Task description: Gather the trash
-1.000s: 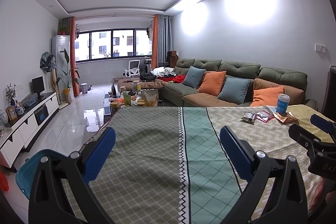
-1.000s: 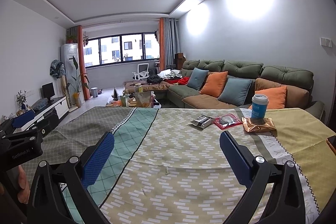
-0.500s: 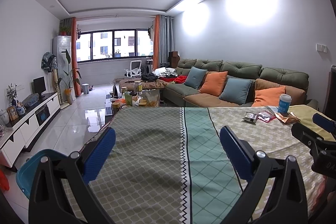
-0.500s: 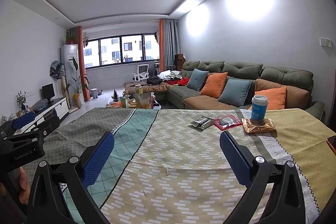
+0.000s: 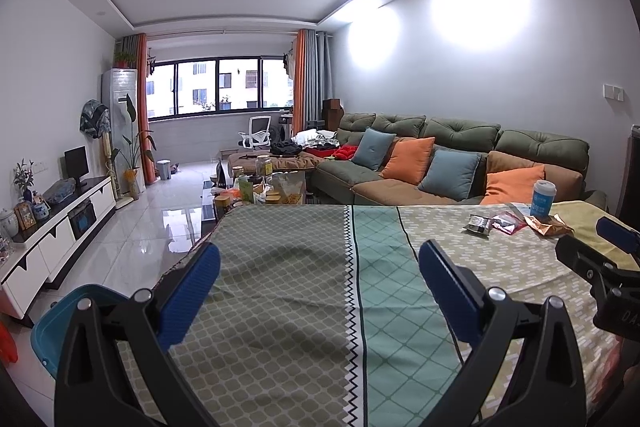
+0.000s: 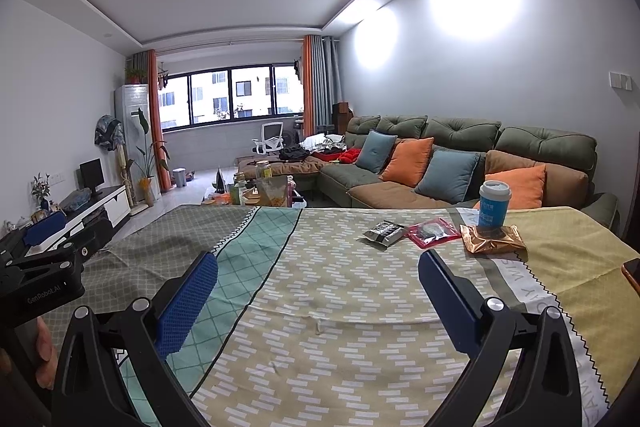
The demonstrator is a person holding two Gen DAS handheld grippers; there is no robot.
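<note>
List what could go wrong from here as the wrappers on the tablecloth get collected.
1. The gold wrapper lies against the base of the blue cup; pulling it may tip the cup.
2. The wrappers lie flat on the loose, wrinkled tablecloth, so the right gripper may pinch cloth and drag it.
3. The teal bin sits below the table's left edge, far from the trash, so a piece could drop on the way.

"GenRobot.AI" in white on the black left gripper [image 6: 42, 259] body, "DAS" on the black right gripper [image 5: 616, 267] body, cup print unreadable
</note>
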